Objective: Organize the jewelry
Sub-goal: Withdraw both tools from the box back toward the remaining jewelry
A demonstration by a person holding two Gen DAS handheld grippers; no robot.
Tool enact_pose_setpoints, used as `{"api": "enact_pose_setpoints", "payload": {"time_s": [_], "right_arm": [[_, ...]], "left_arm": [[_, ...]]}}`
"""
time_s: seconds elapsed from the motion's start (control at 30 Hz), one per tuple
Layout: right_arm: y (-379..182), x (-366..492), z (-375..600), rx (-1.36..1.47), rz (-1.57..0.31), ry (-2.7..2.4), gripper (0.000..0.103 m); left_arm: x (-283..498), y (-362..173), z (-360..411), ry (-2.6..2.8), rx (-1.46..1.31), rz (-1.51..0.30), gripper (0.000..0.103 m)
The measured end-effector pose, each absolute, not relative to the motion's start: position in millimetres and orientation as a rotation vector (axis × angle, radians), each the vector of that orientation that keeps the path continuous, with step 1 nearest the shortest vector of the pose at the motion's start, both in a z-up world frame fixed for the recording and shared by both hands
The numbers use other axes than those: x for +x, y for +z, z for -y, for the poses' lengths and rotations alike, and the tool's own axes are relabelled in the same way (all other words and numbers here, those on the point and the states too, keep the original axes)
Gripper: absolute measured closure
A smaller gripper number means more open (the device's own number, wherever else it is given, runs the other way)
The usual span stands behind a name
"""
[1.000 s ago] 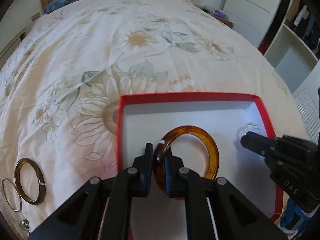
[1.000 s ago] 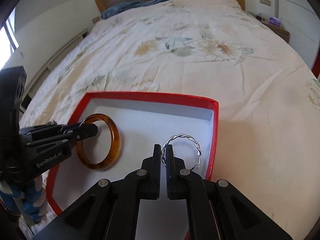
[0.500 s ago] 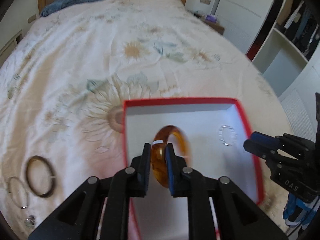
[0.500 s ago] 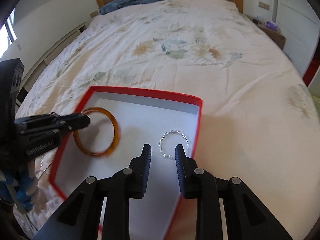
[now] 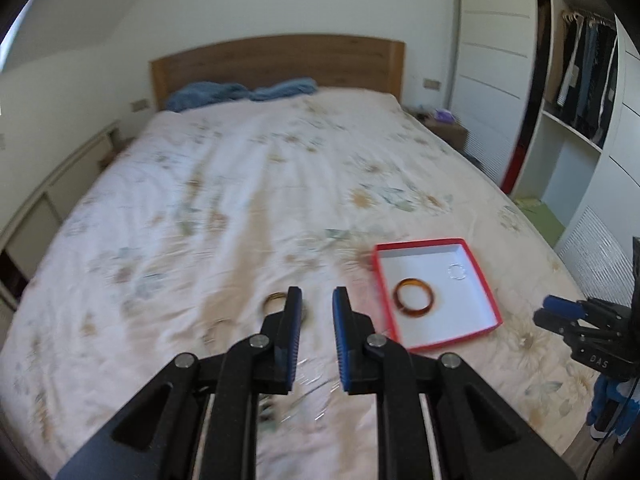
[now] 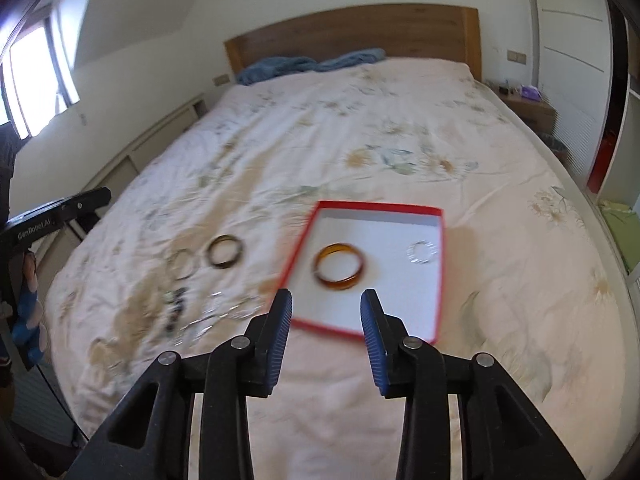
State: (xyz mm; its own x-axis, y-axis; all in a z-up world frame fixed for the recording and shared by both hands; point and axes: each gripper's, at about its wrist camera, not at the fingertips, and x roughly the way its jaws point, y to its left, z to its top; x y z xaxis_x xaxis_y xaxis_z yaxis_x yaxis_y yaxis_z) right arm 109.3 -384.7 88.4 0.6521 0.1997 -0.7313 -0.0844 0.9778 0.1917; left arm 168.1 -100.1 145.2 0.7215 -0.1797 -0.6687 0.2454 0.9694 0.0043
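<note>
Both tools gape, carrying nothing: left tool (image 5: 313, 302), right tool (image 6: 326, 306) | amber bangle (image 6: 338, 267) and silver ring (image 6: 422, 252) lie in red box (image 6: 438, 280) | risk: loose pieces (image 6: 208, 312) on soft, wrinkled bed (image 6: 340, 140) may slip or tangle | writing: "GenRobot.AI", "DAS"

My two wrist cameras look down the bed (image 5: 248, 184) toward its headboard (image 6: 352, 36), sharing the red box (image 5: 486, 292).
</note>
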Motion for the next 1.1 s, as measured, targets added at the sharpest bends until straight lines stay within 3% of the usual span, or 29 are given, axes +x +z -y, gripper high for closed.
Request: {"api": "enact_pose_setpoints", "payload": {"time_s": [0.53,0.73,1.1], "right_arm": [[144,-2,291,0.151,-0.706,0.239,0.067],[141,-11,273,0.162,-0.698,0.274,0.067],[63,19,244,0.179,-0.791,0.348,0.067]], "left_arm": [[30,194,-49,-0.082,-0.021,-0.588,0.088],[22,165,-64,-0.083,-0.074,-0.638,0.076],[62,56,-53,-0.031,-0.114,-0.742,0.076]]}}
